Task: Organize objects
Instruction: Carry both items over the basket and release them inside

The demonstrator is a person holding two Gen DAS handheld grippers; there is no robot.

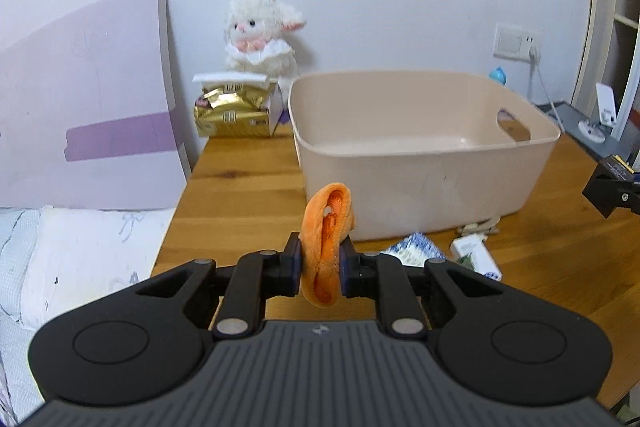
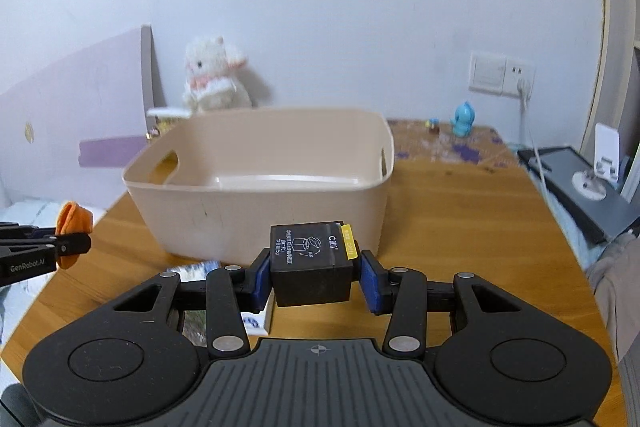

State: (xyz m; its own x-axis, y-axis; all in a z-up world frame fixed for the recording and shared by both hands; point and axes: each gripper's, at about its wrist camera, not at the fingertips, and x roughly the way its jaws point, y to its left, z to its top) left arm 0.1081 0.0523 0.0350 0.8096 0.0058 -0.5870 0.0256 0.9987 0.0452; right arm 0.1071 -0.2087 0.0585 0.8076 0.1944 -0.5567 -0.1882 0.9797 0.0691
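Orange cloth [image 1: 325, 247], one, is clamped in the left gripper [image 1: 321, 269] at 6 o'clock of one beige bin [image 1: 420, 163]; right gripper [image 2: 312, 273] grips one black box [image 2: 310, 263] marked "C001".

One bin [image 1: 420, 163], one orange cloth [image 1: 326, 243], one black box [image 2: 312, 263], one plush toy [image 1: 260, 35], one gold packet [image 1: 230, 115], one blue figurine [image 2: 463, 119], two small packs [image 1: 476, 255] at lower right.

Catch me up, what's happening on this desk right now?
A person is tidying with two handheld grippers. The left gripper is clamped on a folded orange cloth, the right gripper on a small black box. Both are held in front of the beige bin, which looks empty. A couple of small packets lie on the wooden desk by the bin.
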